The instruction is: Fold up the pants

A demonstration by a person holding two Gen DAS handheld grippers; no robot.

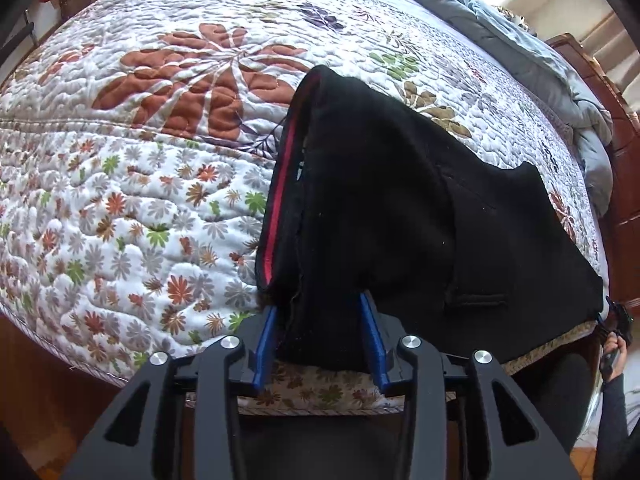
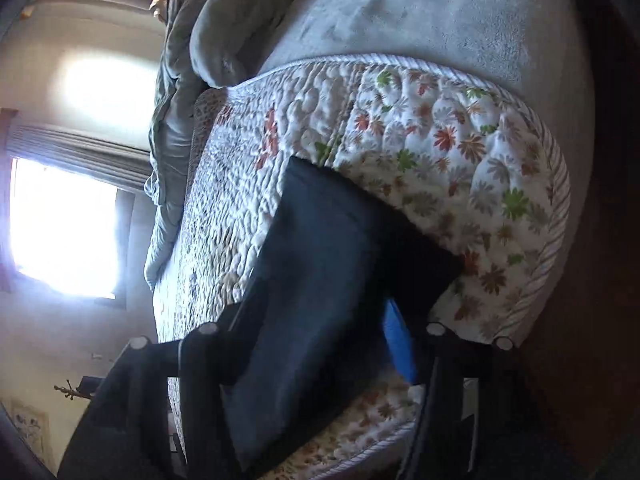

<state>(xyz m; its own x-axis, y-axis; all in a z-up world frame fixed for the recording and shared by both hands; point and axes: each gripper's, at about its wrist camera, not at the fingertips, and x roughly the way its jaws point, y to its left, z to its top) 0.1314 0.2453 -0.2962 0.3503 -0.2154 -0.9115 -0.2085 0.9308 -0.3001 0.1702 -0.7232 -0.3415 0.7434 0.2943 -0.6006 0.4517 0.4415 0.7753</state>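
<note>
Black pants (image 1: 400, 208) with a red-lined waistband lie on the floral quilt (image 1: 132, 184) near the bed's front edge. My left gripper (image 1: 320, 308) has its blue fingers (image 1: 266, 340) on either side of the pants' near edge, with cloth bunched between them. My right gripper (image 1: 616, 320) shows at the far right of the left wrist view, at the pants' other corner. In the right wrist view the pants (image 2: 320, 280) fill the space between the fingers of my right gripper (image 2: 320, 320); only one blue finger (image 2: 398, 340) shows.
A grey blanket (image 1: 560, 64) is heaped along the far side of the bed; it also shows in the right wrist view (image 2: 224, 40). A wooden headboard (image 1: 624, 184) stands at right. A bright window (image 2: 64, 224) is at left in the right wrist view.
</note>
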